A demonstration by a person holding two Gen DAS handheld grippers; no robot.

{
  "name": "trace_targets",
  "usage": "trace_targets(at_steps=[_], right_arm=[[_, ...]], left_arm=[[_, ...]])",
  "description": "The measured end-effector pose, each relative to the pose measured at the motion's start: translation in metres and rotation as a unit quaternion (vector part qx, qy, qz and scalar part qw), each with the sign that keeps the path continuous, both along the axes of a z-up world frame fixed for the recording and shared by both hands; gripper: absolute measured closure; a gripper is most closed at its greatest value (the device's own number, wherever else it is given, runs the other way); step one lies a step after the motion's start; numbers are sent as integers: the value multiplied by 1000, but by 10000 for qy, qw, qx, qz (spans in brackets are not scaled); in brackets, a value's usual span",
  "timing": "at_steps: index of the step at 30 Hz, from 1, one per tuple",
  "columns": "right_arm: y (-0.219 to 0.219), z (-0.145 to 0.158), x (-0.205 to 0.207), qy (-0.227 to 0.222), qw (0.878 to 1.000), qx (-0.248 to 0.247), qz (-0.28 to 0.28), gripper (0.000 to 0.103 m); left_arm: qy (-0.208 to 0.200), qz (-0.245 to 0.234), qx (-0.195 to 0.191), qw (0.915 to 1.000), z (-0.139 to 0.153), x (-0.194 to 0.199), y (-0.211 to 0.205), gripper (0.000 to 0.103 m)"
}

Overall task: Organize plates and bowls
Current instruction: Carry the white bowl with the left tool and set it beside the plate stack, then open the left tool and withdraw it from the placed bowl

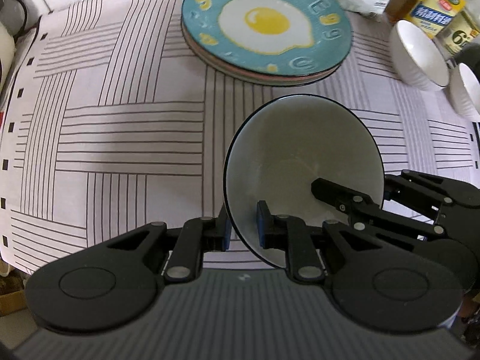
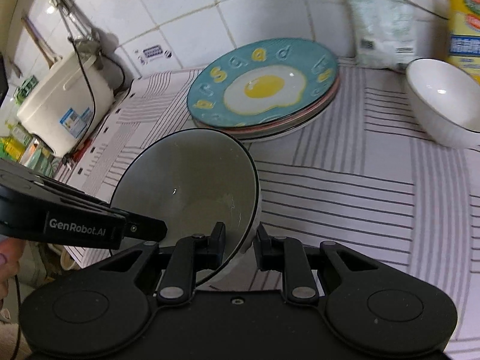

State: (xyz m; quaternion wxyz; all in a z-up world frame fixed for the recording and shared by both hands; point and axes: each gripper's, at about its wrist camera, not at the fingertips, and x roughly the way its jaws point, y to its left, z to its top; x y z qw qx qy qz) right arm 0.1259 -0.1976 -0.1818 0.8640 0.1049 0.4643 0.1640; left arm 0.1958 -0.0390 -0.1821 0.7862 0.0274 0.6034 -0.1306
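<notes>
Glazed and breakable, the bowl (image 1: 303, 162) is hanging tilted above the striped cloth (image 1: 120, 138); you are pinching its rim with the left gripper (image 1: 243, 228) and right gripper (image 2: 240, 240), so keep gripping there.

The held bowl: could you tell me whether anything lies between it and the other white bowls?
Nothing visible does. Only bare striped cloth lies between the bowl and the nearest white bowl; the plate stack sits behind.

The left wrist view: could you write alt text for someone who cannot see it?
Two black grippers, the left gripper and the right gripper, both clamp the rim of a tilted white bowl above a striped cloth. Behind it is a stack of plates, topped by a fried-egg design.
</notes>
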Motion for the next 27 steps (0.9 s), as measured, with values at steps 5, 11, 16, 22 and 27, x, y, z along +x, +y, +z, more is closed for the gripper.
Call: trace_targets(at_steps=[5, 11, 16, 22, 27], right_arm=[[7, -9, 4, 82, 9999, -41, 94, 79], [14, -16, 8, 19, 9998, -153, 139, 78], [22, -18, 6, -251, 9984, -399, 317, 71], [15, -3, -5, -558, 9973, -367, 314, 56], [-8, 22, -21, -859, 9957, -306, 158, 48]], left_arm=[[-9, 18, 52, 10000, -8, 1, 4, 87], [18, 38, 73, 10000, -17, 6, 4, 86], [-27, -35, 220, 9997, -15, 6, 0, 84], [-364, -283, 599, 9971, 8, -9, -10, 61], [-637, -456, 806, 9937, 34, -24, -20, 53]])
